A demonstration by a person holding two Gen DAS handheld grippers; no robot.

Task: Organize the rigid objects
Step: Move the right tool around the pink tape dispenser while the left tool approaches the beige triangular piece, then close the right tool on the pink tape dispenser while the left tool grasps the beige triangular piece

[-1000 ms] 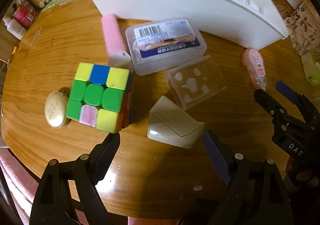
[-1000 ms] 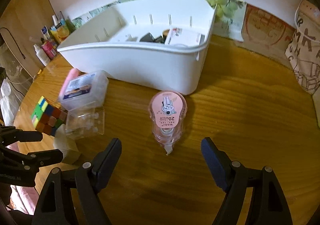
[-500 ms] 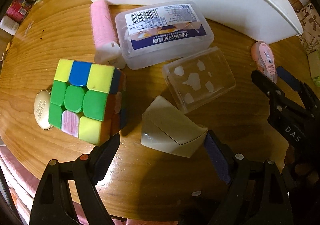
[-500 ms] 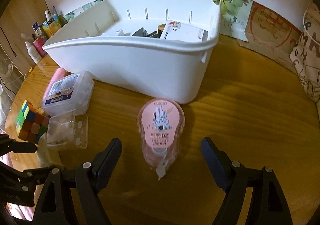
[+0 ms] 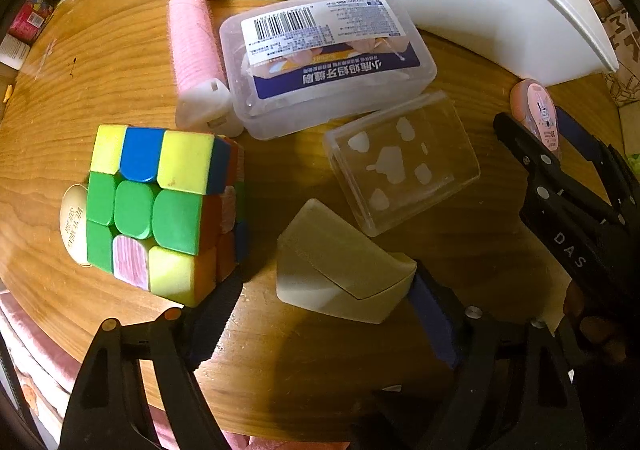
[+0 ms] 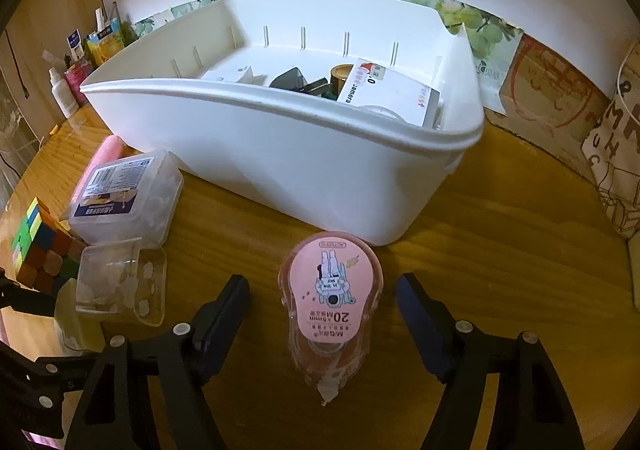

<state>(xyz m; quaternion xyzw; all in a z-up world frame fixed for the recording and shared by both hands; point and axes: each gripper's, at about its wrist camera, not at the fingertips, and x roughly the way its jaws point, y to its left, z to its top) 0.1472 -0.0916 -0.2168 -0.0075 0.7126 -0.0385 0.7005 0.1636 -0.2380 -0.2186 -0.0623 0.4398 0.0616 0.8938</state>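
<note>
**— Where do your fingers stand?**

My left gripper (image 5: 320,314) points down over the cream wedge-shaped box (image 5: 340,270). Its fingers have just been closing but are apart: the right pad looks to be at the box's corner, the left one short of it and close by the puzzle cube (image 5: 160,209). My right gripper (image 6: 320,322) straddles the pink correction tape (image 6: 332,302); those fingers have been closing too, with clear gaps either side, so nothing is held.

**— And farther out?**

Just beyond the wedge lies a small clear case (image 5: 400,165), then a labelled clear box (image 5: 328,61) beside a pink roller (image 5: 196,45). The white bin (image 6: 280,153) sits at the far side of the table (image 5: 100,49), already holding a few things.

**— What could go wrong?**

I judge the wedge the risk: its sloped faces could squirt out of the pads, or my left finger could nudge the cube. The tape is narrow and rounded; an off-centre squeeze could spin it away.
</note>
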